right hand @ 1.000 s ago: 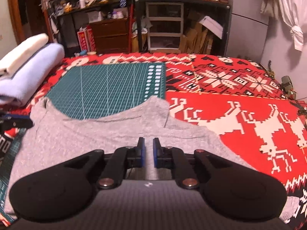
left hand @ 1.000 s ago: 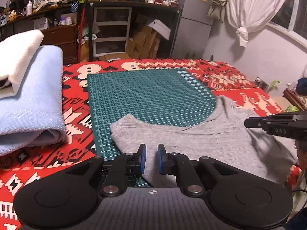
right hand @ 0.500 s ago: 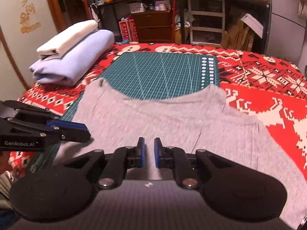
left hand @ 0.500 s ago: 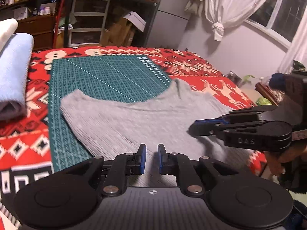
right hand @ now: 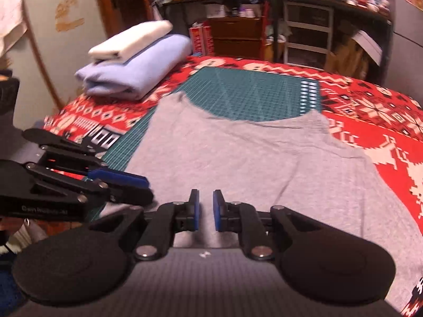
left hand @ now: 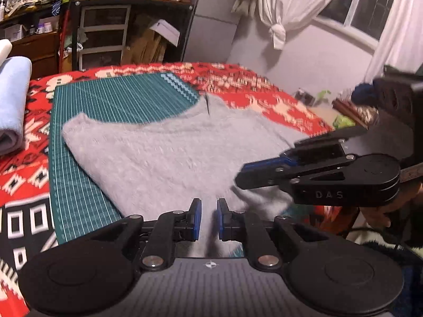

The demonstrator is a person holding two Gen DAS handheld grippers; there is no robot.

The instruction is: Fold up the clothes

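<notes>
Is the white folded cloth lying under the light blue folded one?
No, in the right wrist view the white folded cloth lies on top of the light blue folded cloth, not under it.

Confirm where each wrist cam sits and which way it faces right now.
Left wrist: on the left gripper, facing across the grey shirt toward the curtained window; the right gripper and a hand show at right.
Right wrist: on the right gripper, facing across the shirt toward the folded blue blanket and shelves; the left gripper shows at left.
Shared: shirt, green cutting mat, red patterned bedspread, each other's gripper.
</notes>
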